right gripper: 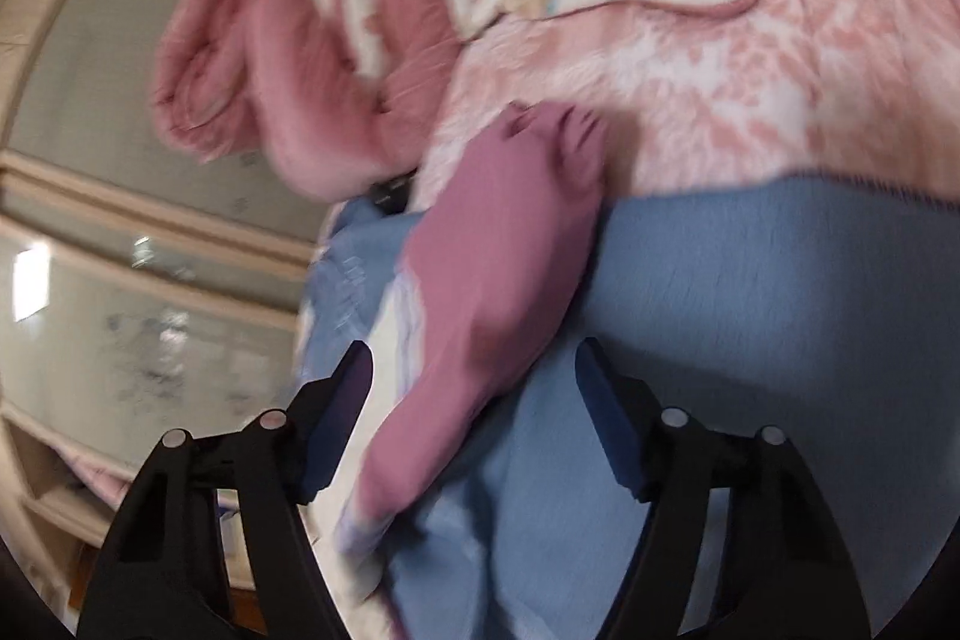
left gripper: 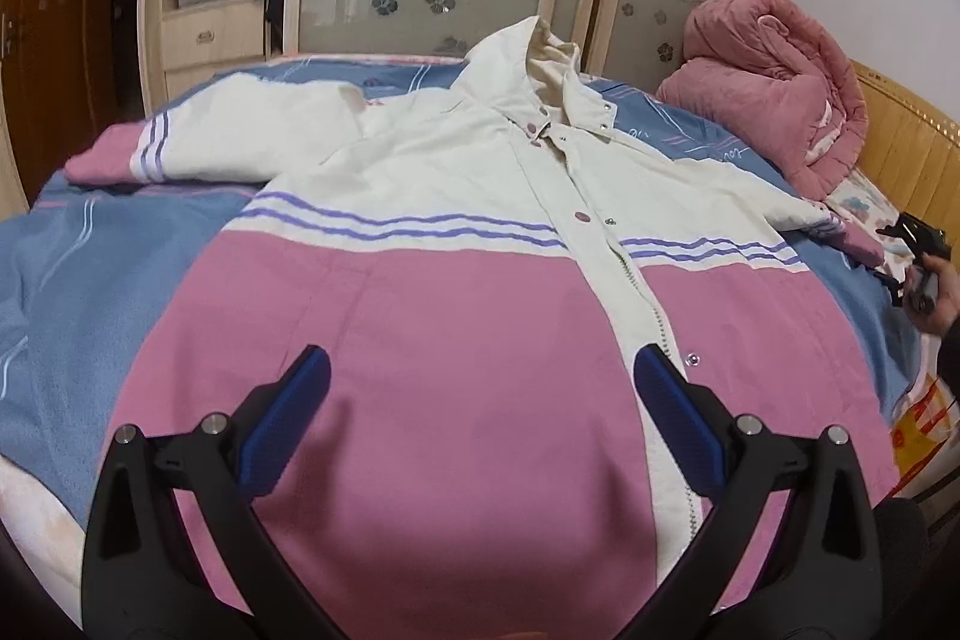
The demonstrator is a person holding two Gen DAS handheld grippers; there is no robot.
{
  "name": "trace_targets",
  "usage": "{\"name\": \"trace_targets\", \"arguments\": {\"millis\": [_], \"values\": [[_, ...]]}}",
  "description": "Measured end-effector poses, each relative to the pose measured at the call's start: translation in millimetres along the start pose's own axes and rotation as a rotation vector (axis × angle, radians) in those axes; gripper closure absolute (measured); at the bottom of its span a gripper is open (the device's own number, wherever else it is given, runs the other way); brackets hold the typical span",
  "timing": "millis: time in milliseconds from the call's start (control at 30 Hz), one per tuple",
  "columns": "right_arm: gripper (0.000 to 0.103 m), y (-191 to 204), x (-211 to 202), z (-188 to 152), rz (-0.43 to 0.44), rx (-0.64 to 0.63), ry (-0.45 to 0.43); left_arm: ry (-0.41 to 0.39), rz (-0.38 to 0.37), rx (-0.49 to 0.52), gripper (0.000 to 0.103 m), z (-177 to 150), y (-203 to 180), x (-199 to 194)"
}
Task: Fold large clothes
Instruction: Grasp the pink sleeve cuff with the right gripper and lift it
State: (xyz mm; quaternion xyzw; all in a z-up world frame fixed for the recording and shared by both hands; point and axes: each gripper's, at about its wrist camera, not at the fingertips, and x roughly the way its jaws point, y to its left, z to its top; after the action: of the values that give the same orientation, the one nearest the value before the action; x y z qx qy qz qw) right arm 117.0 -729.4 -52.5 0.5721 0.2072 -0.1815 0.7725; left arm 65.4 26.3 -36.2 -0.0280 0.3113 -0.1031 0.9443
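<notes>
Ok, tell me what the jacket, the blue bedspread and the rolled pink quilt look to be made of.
Jacket: likely a smooth, matte woven shell, lightly padded; it lies in soft puffy creases, with snap buttons and a zipper down the front.
Blue bedspread: seems brushed cotton or a fleecy weave; a fine nap shows, no sheen.
Pink quilt: probably stitched, stuffed fabric; thick rolls with quilting lines.

Right wrist view motion-blurred; jacket (left gripper: 420,232) hem cut off by bottom edge.
</notes>
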Motion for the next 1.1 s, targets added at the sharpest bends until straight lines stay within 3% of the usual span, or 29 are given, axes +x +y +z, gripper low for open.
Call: {"name": "trace_targets", "arguments": {"millis": [100,167,200,233,333,533,633,700,767,933,1100], "values": [[0.042,-4,20,14,-0.038,-0.003,-0.007,0.01,0.01,0.027,0.002,-3,-1,3],[0.059,-1,28,22,-0.089,-0.02,-0.043,0.032,0.012,0.015,0.002,-2,2,4],[0.077,3,30,25,-0.116,-0.051,-0.071,0.038,0.001,0.002,0.002,0,3,2],[0.086,7,30,26,-0.123,-0.075,-0.089,0.042,-0.013,-0.015,0.002,3,4,0],[0.094,38,26,27,-0.127,-0.184,-0.152,0.017,-0.035,-0.025,0.002,10,1,-13],[0.095,161,-12,-14,-0.13,-0.623,-0.34,-0.044,-0.016,-0.018,0.002,7,-3,-15],[0.095,216,-28,-53,-0.095,-0.798,-0.409,0.019,-0.022,-0.039,0.002,4,0,0],[0.095,249,-36,-81,-0.043,-0.894,-0.425,0.013,-0.041,-0.052,0.002,5,1,0],[0.095,283,-41,-119,0.013,-0.993,-0.424,-0.006,-0.015,-0.029,0.002,4,-1,-2],[0.095,333,-36,-191,0.157,-1.101,-0.351,-0.026,-0.015,-0.043,0.002,6,10,-15],[0.095,343,5,-280,0.207,-1.22,-0.21,-0.045,-0.006,-0.044,0.002,9,16,-32]]}}
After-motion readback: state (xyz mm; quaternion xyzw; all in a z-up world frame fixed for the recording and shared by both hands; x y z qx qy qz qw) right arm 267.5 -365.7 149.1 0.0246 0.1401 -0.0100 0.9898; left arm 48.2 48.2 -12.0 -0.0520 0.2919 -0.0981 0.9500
